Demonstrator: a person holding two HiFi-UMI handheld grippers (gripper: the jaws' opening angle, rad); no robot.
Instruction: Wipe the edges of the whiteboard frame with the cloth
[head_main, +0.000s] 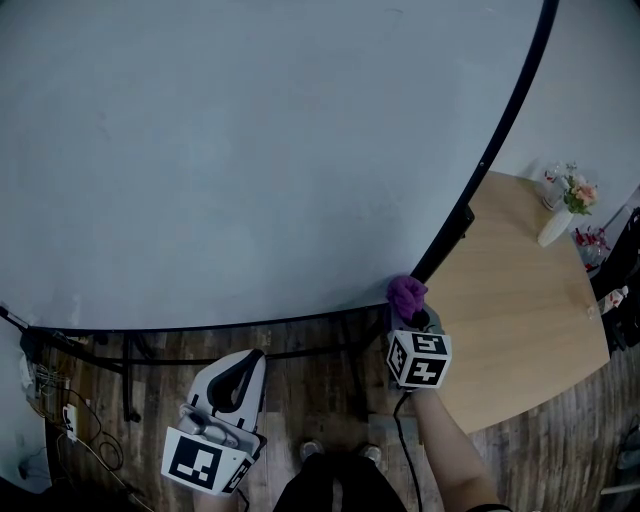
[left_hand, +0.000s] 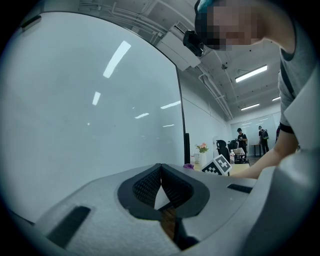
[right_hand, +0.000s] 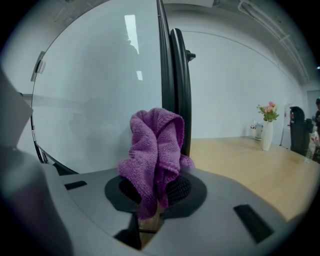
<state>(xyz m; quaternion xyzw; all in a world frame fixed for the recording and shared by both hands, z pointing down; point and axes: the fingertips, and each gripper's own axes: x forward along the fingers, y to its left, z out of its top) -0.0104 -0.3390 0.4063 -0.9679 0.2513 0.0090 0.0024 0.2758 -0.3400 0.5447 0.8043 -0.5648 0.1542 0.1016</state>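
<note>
Right gripper view: the right gripper's (right_hand: 157, 194) two jaws are closed on one purple cloth (right_hand: 155, 150). It is a knitted microfibre rag, bunched into upright folds that rise from between the pads at the centre of the frame. One tail hangs down into the gap below.

The top of the cloth lies against the black frame (right_hand: 164, 75) at the one whiteboard's (right_hand: 95, 100) edge, which runs up the middle of the picture. A thicker black stand post (right_hand: 181, 90) stands just behind that edge. One light wooden table (right_hand: 240, 160) spreads to the right. On it, at the far right, is one white vase of flowers (right_hand: 267, 131).

In the head view the cloth sits at lower centre, at the board's bottom corner where the side and bottom frame strips meet. The table's edge is just beside it.

The left gripper (left_hand: 161, 172) is the second of the two grippers. Its ribbed pads meet at the tips with nothing between them. In the head view it sits at lower left, well apart from the cloth, over the dark wood floor (head_main: 300, 375) and below the board's bottom edge. A tangle of cables (head_main: 70, 420) lies at the far lower left.

In the left gripper view, two people (left_hand: 242, 137) stand far off at the right.
</note>
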